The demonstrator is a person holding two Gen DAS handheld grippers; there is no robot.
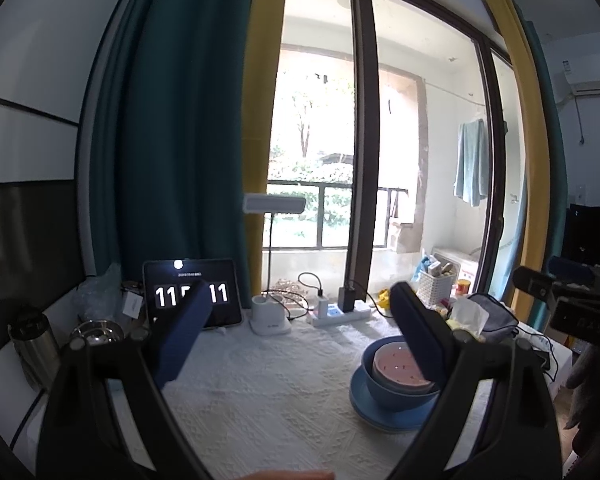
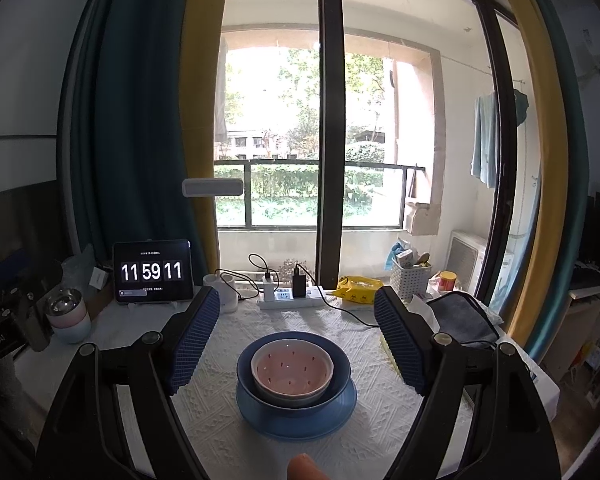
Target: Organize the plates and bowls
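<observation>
While seemingly nested, pink bowl within blue bowl

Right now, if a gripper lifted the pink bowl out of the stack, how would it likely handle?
The pink bowl looks glazed, so probably rigid, fragile and slippery against the pads. It sits loose inside the blue bowl, so it should lift free, though the blue plate stack may shift.

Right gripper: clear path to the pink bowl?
Probably yes. The right gripper is open and lined up on the pink bowl, nested in the blue bowl; nothing stands between them.
</observation>
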